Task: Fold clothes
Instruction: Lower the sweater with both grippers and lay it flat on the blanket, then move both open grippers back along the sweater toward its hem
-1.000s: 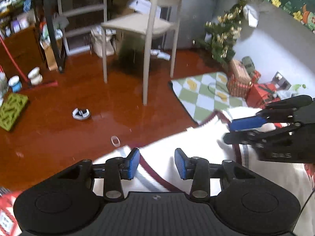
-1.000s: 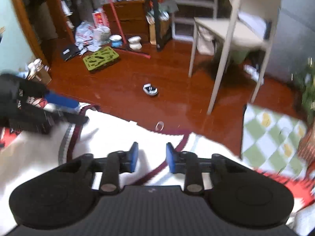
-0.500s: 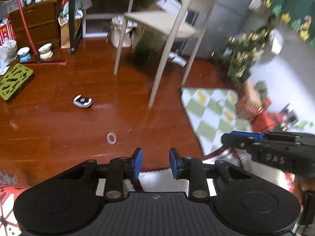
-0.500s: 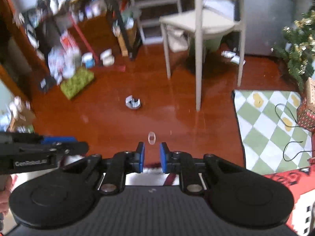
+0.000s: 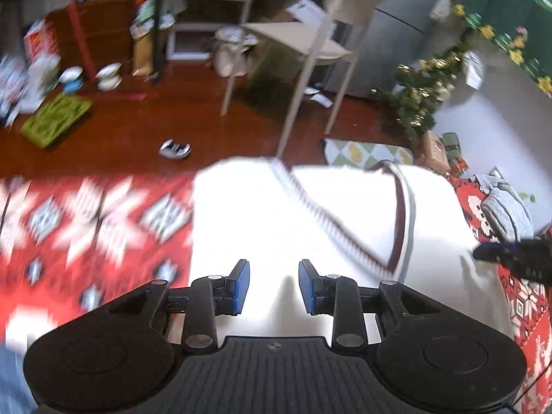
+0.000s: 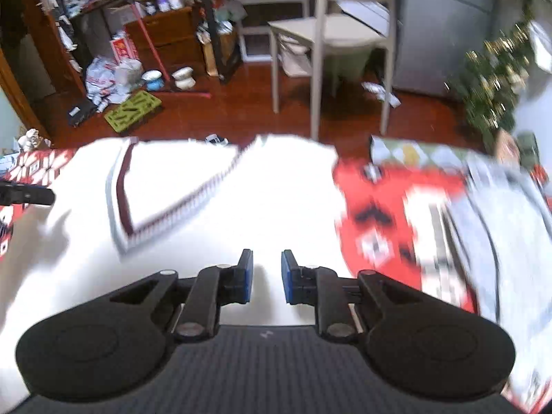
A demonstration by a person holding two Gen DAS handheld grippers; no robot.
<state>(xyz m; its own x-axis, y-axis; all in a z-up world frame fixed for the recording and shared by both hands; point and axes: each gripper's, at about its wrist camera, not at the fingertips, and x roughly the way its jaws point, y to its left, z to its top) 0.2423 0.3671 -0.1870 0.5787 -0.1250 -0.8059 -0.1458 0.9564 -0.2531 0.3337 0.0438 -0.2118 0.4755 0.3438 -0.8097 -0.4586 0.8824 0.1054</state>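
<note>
A white garment (image 5: 276, 214) with a maroon and grey V-neck trim (image 5: 400, 214) lies spread flat on a red patterned cloth (image 5: 103, 214). My left gripper (image 5: 273, 269) hovers over its near part. The blue pads stand apart, and only fabric and shadow show in the gap. A finger of my right gripper (image 5: 507, 257) pokes in at the right edge. In the right wrist view the same garment (image 6: 214, 172) fills the middle. My right gripper (image 6: 267, 258) is over it with a narrow gap between its pads and nothing pinched. My left gripper's finger (image 6: 27, 195) shows at the far left.
A grey folded garment (image 5: 503, 207) lies on the red cloth at the right. Past the cloth's far edge is a wooden floor (image 5: 207, 117) with a pale chair (image 5: 310, 41), a small Christmas tree (image 5: 417, 103), a chequered mat (image 5: 362, 151) and clutter by the shelves (image 6: 131, 107).
Both grippers pulled back from the garment's far edge, where mostly floor showed. The whole garment with its neckline now lies ahead. The left pads stand closer together than a second ago.
</note>
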